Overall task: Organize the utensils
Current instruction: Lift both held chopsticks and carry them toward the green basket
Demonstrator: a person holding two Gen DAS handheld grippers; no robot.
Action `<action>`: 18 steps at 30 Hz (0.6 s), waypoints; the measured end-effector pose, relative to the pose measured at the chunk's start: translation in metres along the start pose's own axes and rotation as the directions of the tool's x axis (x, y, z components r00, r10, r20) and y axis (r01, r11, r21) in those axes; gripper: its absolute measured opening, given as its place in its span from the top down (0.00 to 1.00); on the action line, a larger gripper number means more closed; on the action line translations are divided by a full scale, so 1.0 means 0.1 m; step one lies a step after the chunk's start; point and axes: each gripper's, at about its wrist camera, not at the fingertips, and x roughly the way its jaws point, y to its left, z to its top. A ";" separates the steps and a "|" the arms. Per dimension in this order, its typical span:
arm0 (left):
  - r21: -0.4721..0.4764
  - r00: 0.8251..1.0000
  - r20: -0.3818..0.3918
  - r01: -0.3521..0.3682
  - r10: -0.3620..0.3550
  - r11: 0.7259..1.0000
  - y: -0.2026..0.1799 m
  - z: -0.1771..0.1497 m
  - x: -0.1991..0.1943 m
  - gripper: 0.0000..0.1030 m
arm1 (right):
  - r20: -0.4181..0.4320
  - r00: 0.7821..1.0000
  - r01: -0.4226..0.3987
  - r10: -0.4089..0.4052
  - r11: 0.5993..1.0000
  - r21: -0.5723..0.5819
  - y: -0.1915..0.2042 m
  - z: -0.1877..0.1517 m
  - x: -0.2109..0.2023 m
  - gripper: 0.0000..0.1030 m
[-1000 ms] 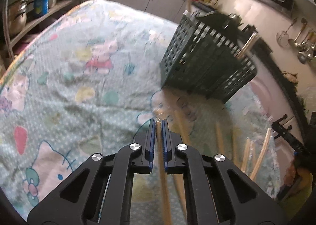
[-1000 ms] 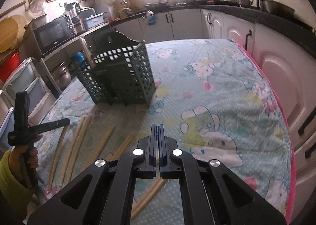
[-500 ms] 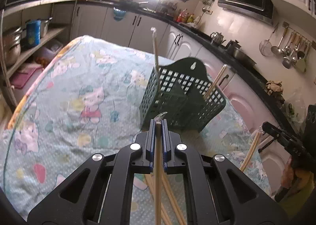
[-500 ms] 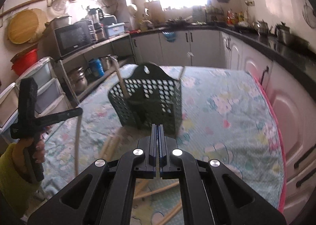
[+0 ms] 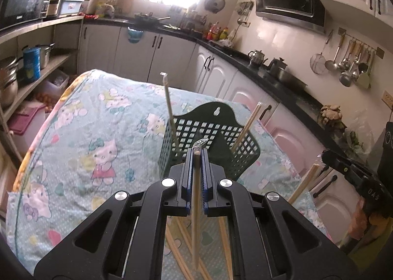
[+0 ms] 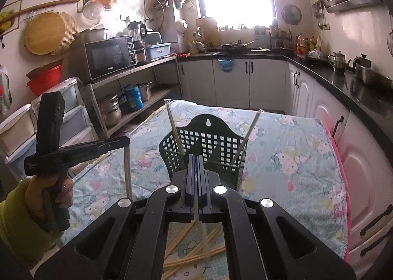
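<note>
My left gripper [image 5: 196, 153] is shut on a wooden chopstick [image 5: 195, 206] that hangs down between its jaws, its foil-wrapped tip poking out on top. My right gripper [image 6: 196, 157] is shut on another chopstick [image 6: 195, 210]; in the left wrist view that chopstick [image 5: 304, 181] dangles from the right gripper [image 5: 324, 153]. Both grippers hover above the table, short of the dark green perforated basket [image 6: 208, 147], which holds two upright sticks [image 6: 174, 127] [image 6: 248, 135]. Several loose chopsticks [image 6: 191, 255] lie on the cloth below.
The table wears a pale cartoon-print cloth [image 5: 98, 132]. A hand in a yellow-green sleeve [image 6: 14, 218] holds the left gripper [image 6: 126, 141] at the left. Open shelves with pots [image 6: 113, 110] stand left of the table, white cabinets [image 6: 368, 162] right.
Both grippers have risen from the cloth, each lifting a chopstick. The views have tilted up, so the basket now sits lower and the kitchen walls show.
</note>
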 end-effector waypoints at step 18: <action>0.091 0.999 0.040 -0.001 -0.002 0.996 -0.26 0.41 0.05 0.99 | 0.062 0.998 -0.002 0.002 1.000 -0.006 0.03 0.31 0.00 0.98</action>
